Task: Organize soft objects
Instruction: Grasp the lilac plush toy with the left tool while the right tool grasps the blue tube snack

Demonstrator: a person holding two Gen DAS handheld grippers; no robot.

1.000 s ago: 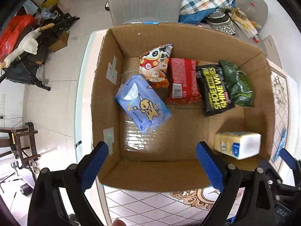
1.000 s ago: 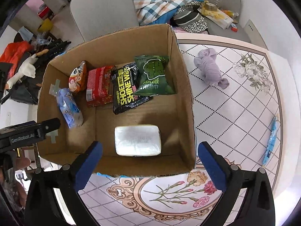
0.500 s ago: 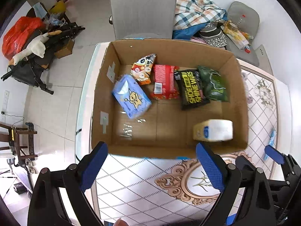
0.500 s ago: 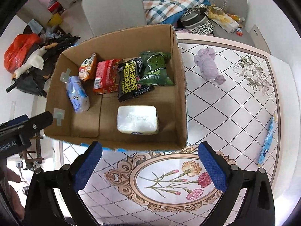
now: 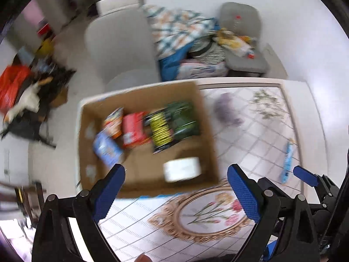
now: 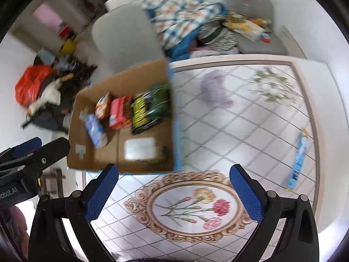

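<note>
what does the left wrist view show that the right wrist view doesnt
Only the left wrist view shows the right hand-held gripper from the side, at its lower right edge. Only the right wrist view shows the left hand-held gripper, at its left edge. Both share the cardboard box with its packets and white tissue pack, the purple cloth, the blue packet on the table, and the cluttered chairs behind.

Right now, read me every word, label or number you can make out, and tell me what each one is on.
"eebot.AI", start cut off by the frame edge: on the left gripper body, in the right wrist view.
Black pack in the box: yellow lettering, too blurred to read.
Red pack, orange pack, green pack, blue pack: print blurred, unreadable.
White pack: no legible text.
Blue strip on the table: markings too small to read.
</note>
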